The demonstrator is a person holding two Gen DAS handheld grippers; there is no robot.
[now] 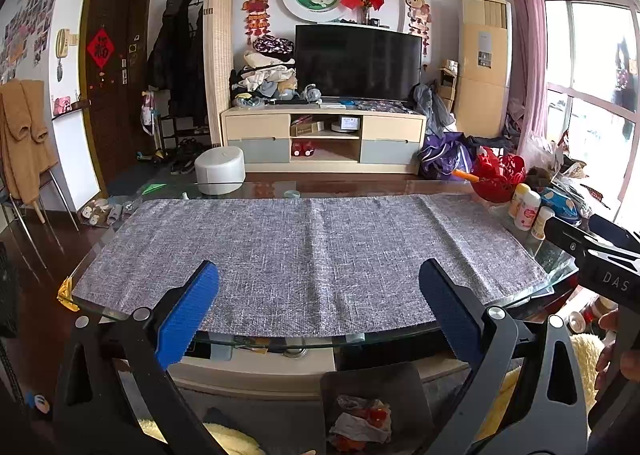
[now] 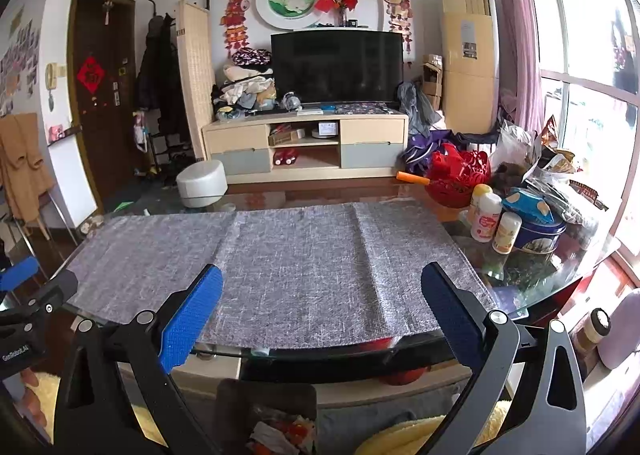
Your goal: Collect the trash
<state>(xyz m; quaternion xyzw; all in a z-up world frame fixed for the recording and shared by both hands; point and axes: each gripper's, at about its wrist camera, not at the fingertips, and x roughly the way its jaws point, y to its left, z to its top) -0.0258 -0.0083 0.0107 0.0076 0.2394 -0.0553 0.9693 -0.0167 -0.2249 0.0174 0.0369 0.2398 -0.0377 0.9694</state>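
Observation:
Crumpled trash, white and red scraps (image 1: 362, 425), lies in a dark bin (image 1: 372, 383) on the floor below the table's near edge; it also shows in the right wrist view (image 2: 280, 435). My left gripper (image 1: 320, 287) is open and empty, held over the near edge of the grey table runner (image 1: 308, 247). My right gripper (image 2: 322, 291) is open and empty, beside it over the same runner (image 2: 288, 267). The right gripper's body shows at the right of the left wrist view (image 1: 600, 255).
The glass table (image 1: 532, 255) carries a red basket (image 2: 460, 175), small bottles (image 2: 486, 217) and a blue tin (image 2: 538, 231) at its right end. A white stool (image 1: 220, 169) and TV cabinet (image 1: 324, 135) stand beyond.

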